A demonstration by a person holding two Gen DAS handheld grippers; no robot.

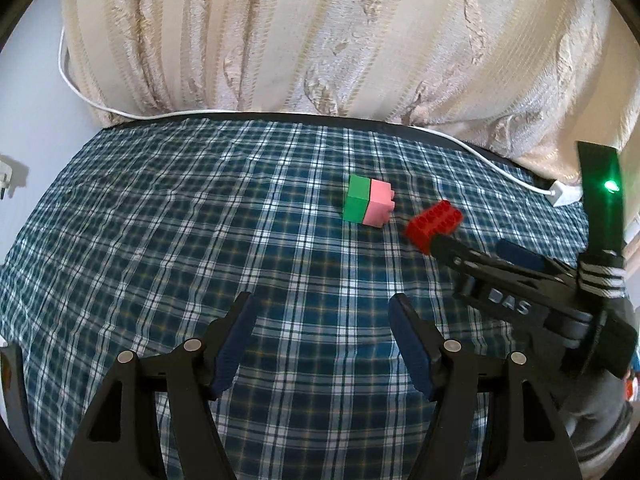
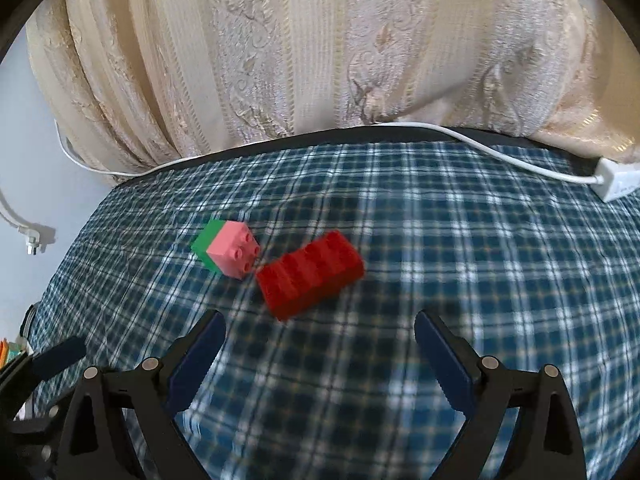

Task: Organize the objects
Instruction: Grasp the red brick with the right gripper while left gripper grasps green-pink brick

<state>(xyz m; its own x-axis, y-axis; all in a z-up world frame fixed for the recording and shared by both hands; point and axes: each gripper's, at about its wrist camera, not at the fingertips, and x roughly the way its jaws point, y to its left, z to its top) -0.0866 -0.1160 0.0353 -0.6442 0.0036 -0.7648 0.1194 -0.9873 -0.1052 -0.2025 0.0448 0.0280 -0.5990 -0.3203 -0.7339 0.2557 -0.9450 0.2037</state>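
Note:
A joined green-and-pink brick pair [image 1: 368, 205] lies on its side on the blue checked cloth [image 1: 200, 220]; it also shows in the right wrist view [image 2: 227, 251]. A long red brick [image 1: 433, 223] lies just right of it, studs up, also seen in the right wrist view [image 2: 310, 273]. My right gripper [image 2: 320, 332] is open, its jaws wide apart just short of the red brick. In the left wrist view the right gripper [image 1: 468, 246] reaches in from the right, right behind the red brick. My left gripper [image 1: 322, 308] is open and empty, well short of the bricks.
A cream patterned curtain [image 1: 320, 40] hangs behind the cloth-covered surface. A white cable [image 2: 500, 152] runs along the back edge to a white power strip [image 2: 618, 184] at the far right. A plug [image 2: 33, 245] hangs on the left wall.

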